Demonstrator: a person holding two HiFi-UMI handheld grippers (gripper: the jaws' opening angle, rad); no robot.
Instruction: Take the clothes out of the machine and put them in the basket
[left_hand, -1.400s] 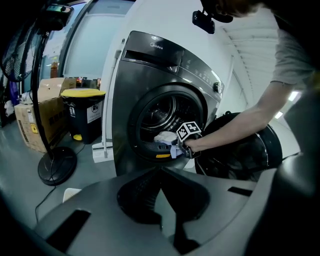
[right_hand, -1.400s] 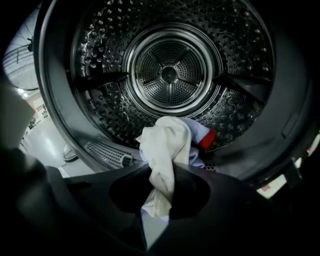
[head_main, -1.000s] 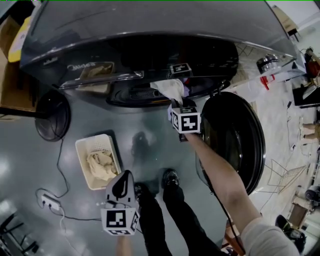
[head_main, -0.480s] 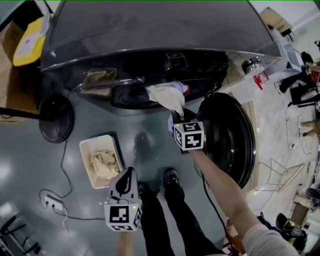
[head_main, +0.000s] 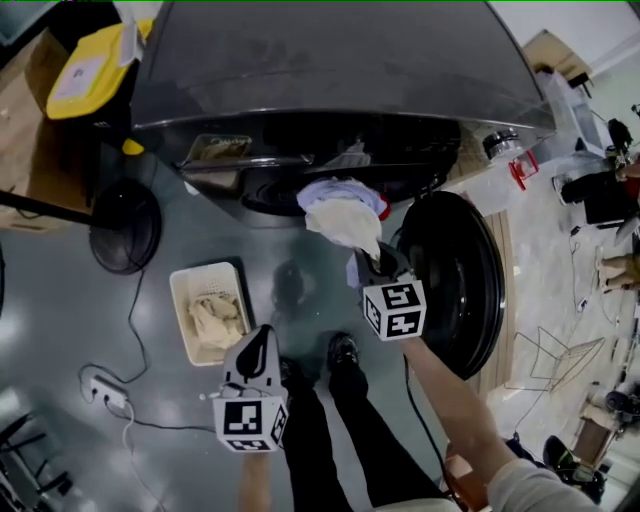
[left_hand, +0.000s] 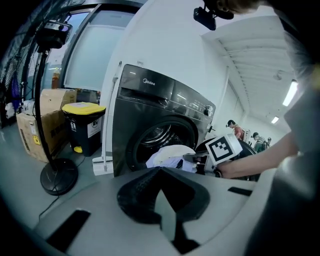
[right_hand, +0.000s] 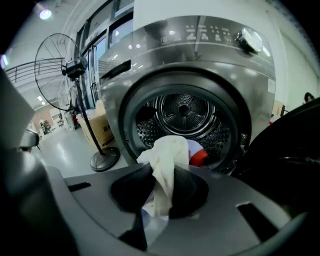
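The dark front-loading machine (head_main: 330, 90) stands with its round door (head_main: 455, 285) swung open to the right. My right gripper (head_main: 372, 262) is shut on a cream cloth (head_main: 345, 220), with a lavender cloth (head_main: 340, 192) bunched behind it, both hanging just outside the drum mouth. The right gripper view has that cream cloth (right_hand: 167, 155) pinched between the jaws in front of the drum (right_hand: 187, 112), where a red item (right_hand: 200, 157) lies. The beige basket (head_main: 182, 300) sits on the floor at the left and holds cream clothes. My left gripper (head_main: 255, 355) hovers near it, shut and empty.
A standing fan's round base (head_main: 125, 225) and a power strip with cable (head_main: 105, 390) lie left of the basket. A yellow-lidded bin (head_main: 95, 70) and cardboard boxes stand left of the machine. The person's shoes (head_main: 340, 355) are between the grippers.
My right gripper has pulled back from the drum mouth and risen, drawing the cream and lavender cloths out with it. The left gripper has risen a little.
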